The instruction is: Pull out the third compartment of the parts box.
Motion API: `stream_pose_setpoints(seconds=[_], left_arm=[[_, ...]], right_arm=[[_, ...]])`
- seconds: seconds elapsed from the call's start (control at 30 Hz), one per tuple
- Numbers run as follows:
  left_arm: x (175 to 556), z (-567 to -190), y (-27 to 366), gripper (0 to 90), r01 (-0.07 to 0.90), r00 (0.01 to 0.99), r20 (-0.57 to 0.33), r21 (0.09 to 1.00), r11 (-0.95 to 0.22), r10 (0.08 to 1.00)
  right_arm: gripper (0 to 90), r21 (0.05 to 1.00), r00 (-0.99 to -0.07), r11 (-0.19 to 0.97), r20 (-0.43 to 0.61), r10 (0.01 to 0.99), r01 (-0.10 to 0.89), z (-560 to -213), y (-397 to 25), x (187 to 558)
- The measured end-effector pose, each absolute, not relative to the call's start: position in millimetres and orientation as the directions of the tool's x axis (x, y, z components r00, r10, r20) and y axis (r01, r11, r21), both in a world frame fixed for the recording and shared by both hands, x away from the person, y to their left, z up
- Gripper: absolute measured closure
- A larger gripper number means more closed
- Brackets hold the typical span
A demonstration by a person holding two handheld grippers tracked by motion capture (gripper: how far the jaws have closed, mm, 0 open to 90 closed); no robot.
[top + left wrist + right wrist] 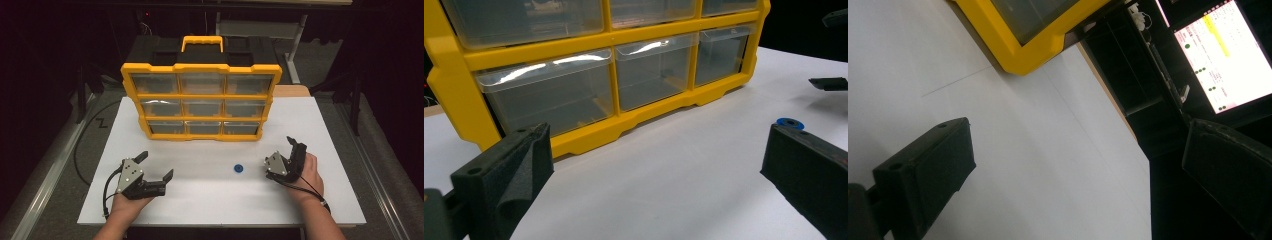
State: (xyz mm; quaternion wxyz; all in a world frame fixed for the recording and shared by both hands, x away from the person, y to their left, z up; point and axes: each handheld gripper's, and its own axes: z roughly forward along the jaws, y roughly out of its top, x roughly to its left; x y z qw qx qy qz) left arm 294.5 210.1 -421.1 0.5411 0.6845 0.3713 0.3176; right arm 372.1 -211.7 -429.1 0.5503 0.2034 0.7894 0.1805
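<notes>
Two hand-held grippers rest on a white table (pixel 320 200) in front of a yellow drawer cabinet (pixel 200 95), with a small blue ring (pixel 238 168) lying flat on the table between them. All positions below are given relative to this ring.

The ring sits well in front of the cabinet's bottom row of drawers, apart from it and touching neither gripper. The right gripper (pixel 280 152) lies just to the ring's right, its jaws spread wide and holding nothing; they point up and away toward the cabinet's right corner rather than at the ring. The left gripper (pixel 157 165) lies farther off on the ring's left, its jaws likewise wide apart and empty, one pointing roughly toward the ring.

In the left gripper view the ring (pixel 790 122) appears just beyond the tip of the jaw on that view's right side, off the gap's centre line. In the right gripper view the jaws frame bare table and the cabinet's corner (pixel 1023 55).

The ring is round and flat, so it has no long axis to align with. Judged from this layout, the right gripper is nearer, but it would need turning toward the ring first.
</notes>
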Motion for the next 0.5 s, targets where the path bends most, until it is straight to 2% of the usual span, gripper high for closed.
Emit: stream_pose_setpoints(seconds=[0.5], left_arm=[[294.6,-421.4,209.5,0.8,0.165,0.529,0.035,0.976,-0.143,0.848]], right_arm=[[1.3,0.364,-0.261,0.927,-0.890,0.374,0.087,-429.5,-202.0,368.2]])
